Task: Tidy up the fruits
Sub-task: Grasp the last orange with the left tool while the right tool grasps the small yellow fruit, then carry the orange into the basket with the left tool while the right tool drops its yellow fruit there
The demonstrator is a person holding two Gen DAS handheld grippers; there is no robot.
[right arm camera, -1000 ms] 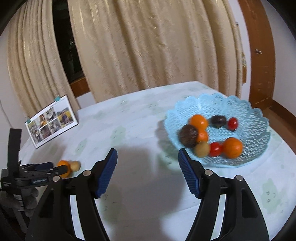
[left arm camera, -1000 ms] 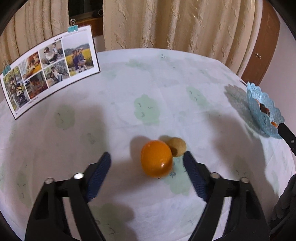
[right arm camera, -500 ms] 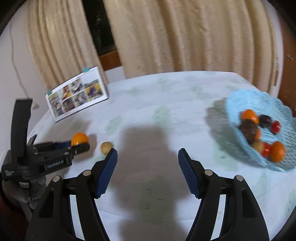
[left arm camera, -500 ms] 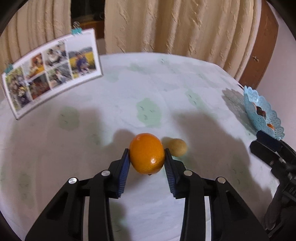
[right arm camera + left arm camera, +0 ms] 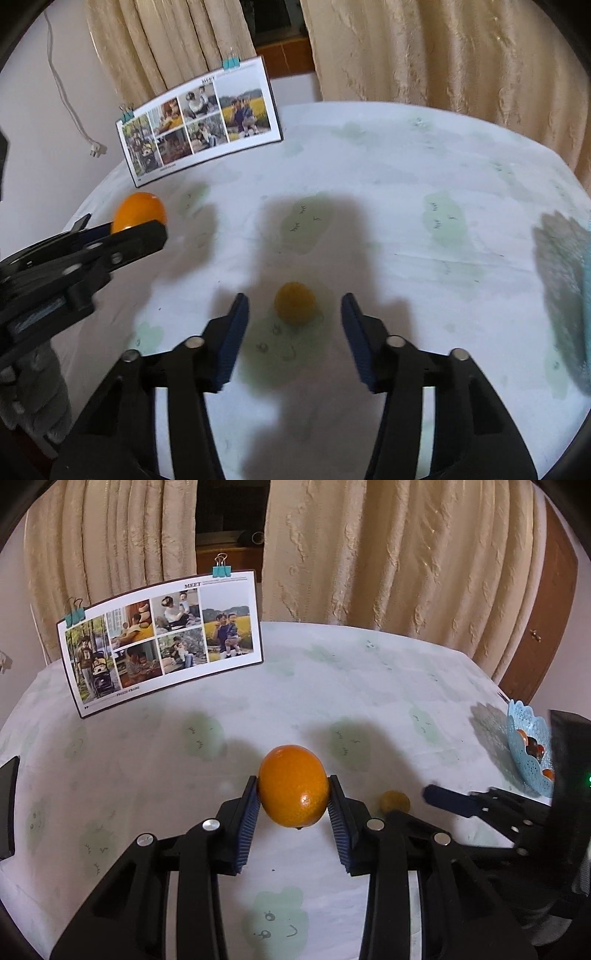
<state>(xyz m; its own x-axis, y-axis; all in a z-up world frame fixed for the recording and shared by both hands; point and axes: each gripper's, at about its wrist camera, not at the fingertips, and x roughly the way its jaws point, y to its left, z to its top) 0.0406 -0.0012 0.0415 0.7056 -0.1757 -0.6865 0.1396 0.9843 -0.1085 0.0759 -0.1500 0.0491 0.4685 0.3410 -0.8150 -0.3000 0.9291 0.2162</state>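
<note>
A: Now, left gripper?
B: Clamped on the orange, lifted off the table.
A: Right gripper?
B: Closing around the small yellow fruit, pads not touching; fruit rests on the table.

Wrist fisheyes – angled down, near – share table.

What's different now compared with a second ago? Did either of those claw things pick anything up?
The left gripper closed on the orange and lifted it off the tablecloth. The right gripper swung away from the blue basket to straddle the small yellow-brown fruit; its jaws are closing but not yet touching it. That fruit, the photo card and the basket stayed put.
</note>
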